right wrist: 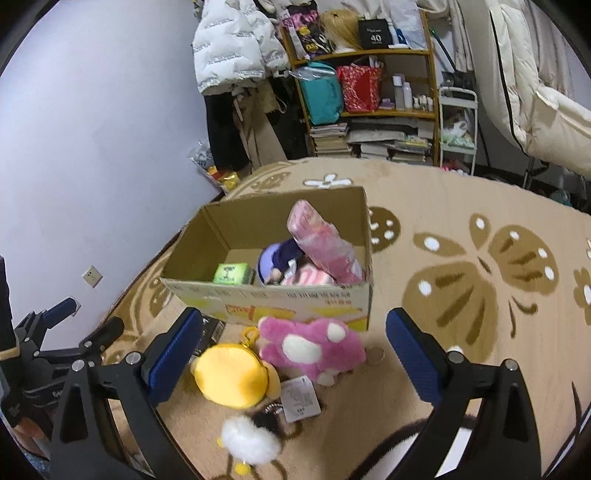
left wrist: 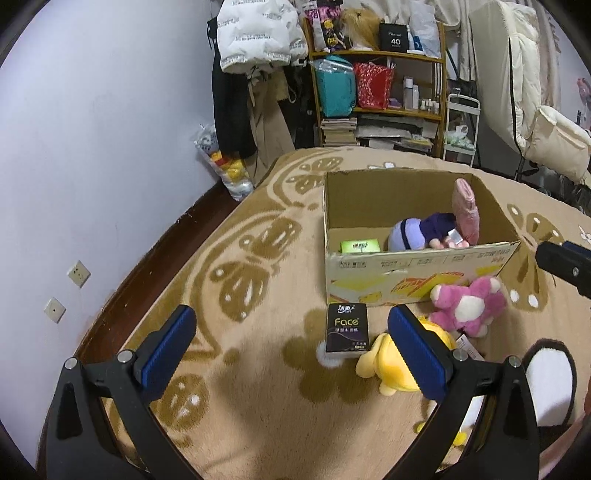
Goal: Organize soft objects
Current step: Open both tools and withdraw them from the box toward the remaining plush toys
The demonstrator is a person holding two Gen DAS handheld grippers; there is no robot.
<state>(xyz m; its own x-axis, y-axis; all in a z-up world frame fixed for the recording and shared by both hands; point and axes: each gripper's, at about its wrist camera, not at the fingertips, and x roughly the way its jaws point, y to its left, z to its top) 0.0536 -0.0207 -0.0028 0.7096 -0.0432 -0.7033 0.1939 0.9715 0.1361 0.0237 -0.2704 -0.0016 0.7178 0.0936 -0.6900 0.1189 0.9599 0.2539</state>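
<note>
Both tongs gape wide and hold nothing: the left gripper (left wrist: 291,347) low in its frame above the black tissue pack (left wrist: 347,326), the right gripper (right wrist: 293,349) framing the pink plush toy (right wrist: 314,347) and the yellow plush toy (right wrist: 232,374), both lying before the open brown cardboard box (right wrist: 273,295) at frame centre.

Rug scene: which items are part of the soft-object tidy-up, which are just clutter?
Task items:
cardboard box
pink plush
yellow plush
white fluffy toy
black tissue pack
purple plush, already in the box

Just lying about:
bookshelf
white jacket
wire cart
</note>
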